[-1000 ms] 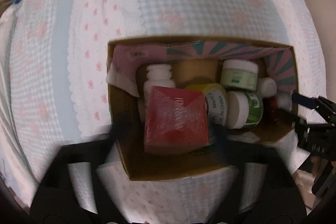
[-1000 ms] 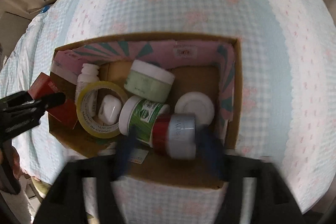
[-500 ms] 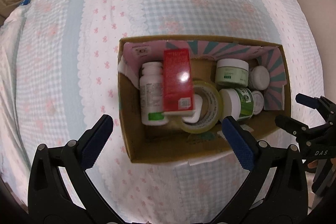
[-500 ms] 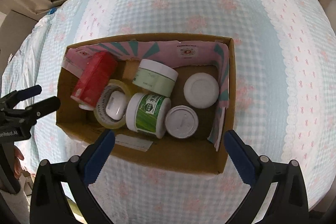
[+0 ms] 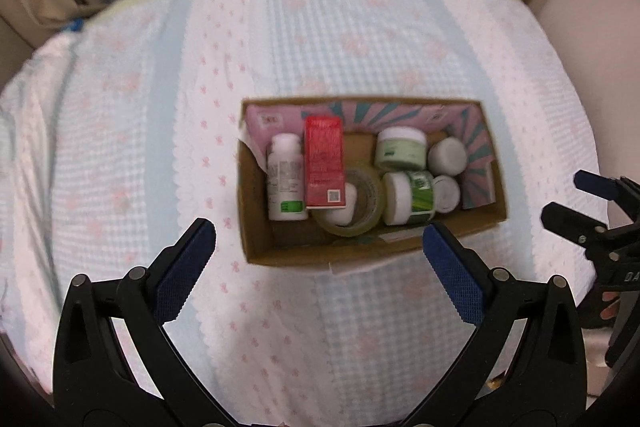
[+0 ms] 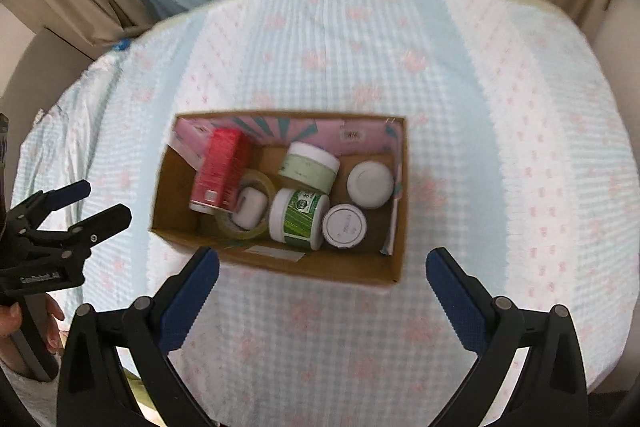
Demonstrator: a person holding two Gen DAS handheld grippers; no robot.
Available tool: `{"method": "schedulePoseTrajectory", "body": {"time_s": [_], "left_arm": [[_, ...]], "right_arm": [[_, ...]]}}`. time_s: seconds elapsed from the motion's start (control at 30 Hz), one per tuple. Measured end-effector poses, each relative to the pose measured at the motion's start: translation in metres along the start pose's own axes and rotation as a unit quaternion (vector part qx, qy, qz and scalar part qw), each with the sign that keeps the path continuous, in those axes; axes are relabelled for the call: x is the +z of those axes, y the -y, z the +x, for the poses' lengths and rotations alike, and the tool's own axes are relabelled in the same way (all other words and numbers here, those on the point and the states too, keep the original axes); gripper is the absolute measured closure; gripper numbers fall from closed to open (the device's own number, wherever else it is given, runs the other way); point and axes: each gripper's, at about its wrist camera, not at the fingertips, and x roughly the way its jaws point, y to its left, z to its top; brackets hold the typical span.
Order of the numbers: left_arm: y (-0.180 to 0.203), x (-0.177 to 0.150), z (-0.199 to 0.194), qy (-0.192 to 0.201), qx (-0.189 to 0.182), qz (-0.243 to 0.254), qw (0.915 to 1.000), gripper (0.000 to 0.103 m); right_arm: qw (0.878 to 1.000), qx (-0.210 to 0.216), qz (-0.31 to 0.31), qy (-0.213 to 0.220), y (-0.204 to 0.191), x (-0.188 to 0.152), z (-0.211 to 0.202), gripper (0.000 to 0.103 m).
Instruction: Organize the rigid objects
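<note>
Both grippers, left (image 5: 318, 241) and right (image 6: 322, 269), gape empty above the box's (image 6: 280, 265) near wall; box long axis runs left-right, neither nearer.

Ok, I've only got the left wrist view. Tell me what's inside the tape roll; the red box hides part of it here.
Observer: A white rounded case lies inside the tape roll. The right wrist view shows it nearly whole, next to the red box.
Operator: Now check the small jar tucked behind the green one.
Observer: The small white jar stands upright beside the green-labelled jar. Its round lid faces up and has faint print on it.
Operator: Say what's carrying my gripper.
Observer: A hand holds the handle below the left gripper. Seen from the side, the jaws are open with nothing between them.
</note>
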Motion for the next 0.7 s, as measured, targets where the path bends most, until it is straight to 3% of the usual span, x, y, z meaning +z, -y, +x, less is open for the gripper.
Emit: {"method": "schedulePoseTrajectory", "body": {"time_s": [0.2, 0.37, 0.53, 0.7], "left_arm": [[0.029, -0.006, -0.108, 0.101, 0.015, -0.006, 0.9947, 0.0], [0.066, -0.023, -0.205, 0.202, 0.016, -0.022, 0.979, 0.0], [0.102, -0.046, -0.264, 0.269, 0.027, -0.032, 0.9622, 0.0], [0.13, -0.073, -0.292, 0.301, 0.036, -0.035, 0.9523, 0.0]], "right_arm": [[0.997, -0.022, 0.011, 0.072, 0.002, -0.007, -0.1, 0.0], [0.989, -0.043, 0.001, 0.143, 0.006, -0.024, -0.185, 0.0], [0.977, -0.065, -0.015, 0.203, 0.015, -0.048, -0.245, 0.0], [0.963, -0.09, -0.021, 0.251, 0.029, -0.071, -0.286, 0.0]]}}
